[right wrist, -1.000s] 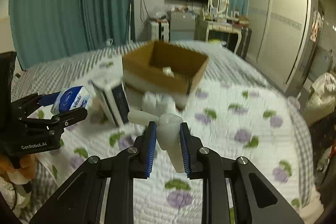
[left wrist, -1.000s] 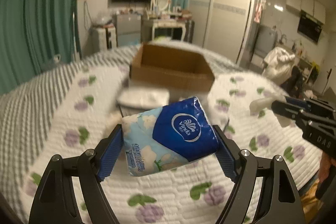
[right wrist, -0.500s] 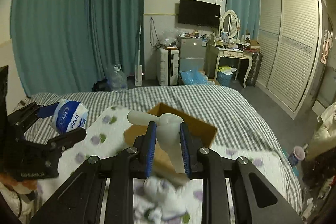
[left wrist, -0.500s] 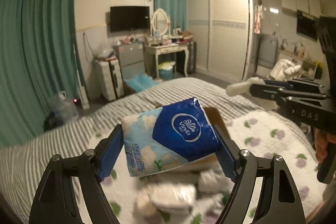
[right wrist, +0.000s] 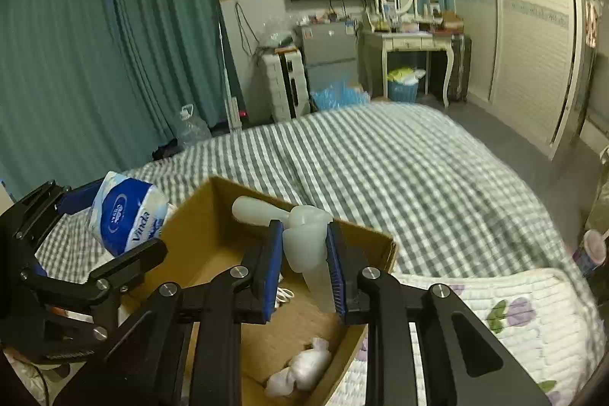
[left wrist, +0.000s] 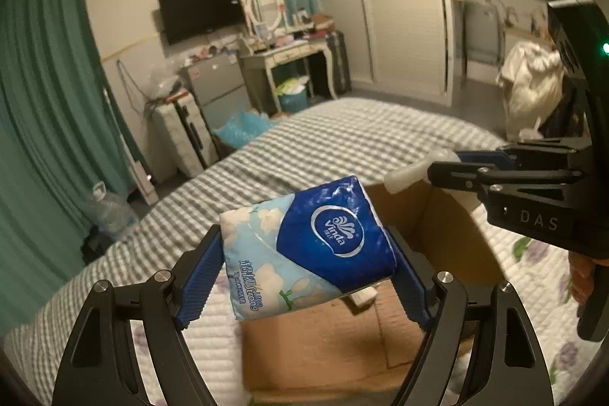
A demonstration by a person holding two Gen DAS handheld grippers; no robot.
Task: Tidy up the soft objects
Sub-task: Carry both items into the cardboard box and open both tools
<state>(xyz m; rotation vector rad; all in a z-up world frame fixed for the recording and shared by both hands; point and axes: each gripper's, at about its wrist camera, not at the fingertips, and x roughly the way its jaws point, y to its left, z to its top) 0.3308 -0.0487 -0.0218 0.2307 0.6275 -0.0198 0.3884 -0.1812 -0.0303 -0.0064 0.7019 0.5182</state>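
My left gripper [left wrist: 304,261] is shut on a blue and white Vinda tissue pack [left wrist: 308,246] and holds it above the near part of an open cardboard box [left wrist: 449,227]. My right gripper [right wrist: 304,250] is shut on a soft white plastic piece [right wrist: 308,238] above the same box [right wrist: 205,215]. The box holds a small white bundle [right wrist: 300,368]. The left gripper with the tissue pack [right wrist: 125,212] shows at the left of the right wrist view. The right gripper [left wrist: 449,170] with its white piece [left wrist: 407,174] shows at the right of the left wrist view.
The box sits on a bed with a grey checked cover [right wrist: 399,162] and a white flowered quilt [right wrist: 514,311]. Teal curtains [right wrist: 95,44], a dresser [right wrist: 411,44] and a wardrobe [right wrist: 533,25] stand beyond the bed.
Both grippers have risen from the quilt and moved forward over the cardboard box, each still holding its object. The box is now directly beneath them.
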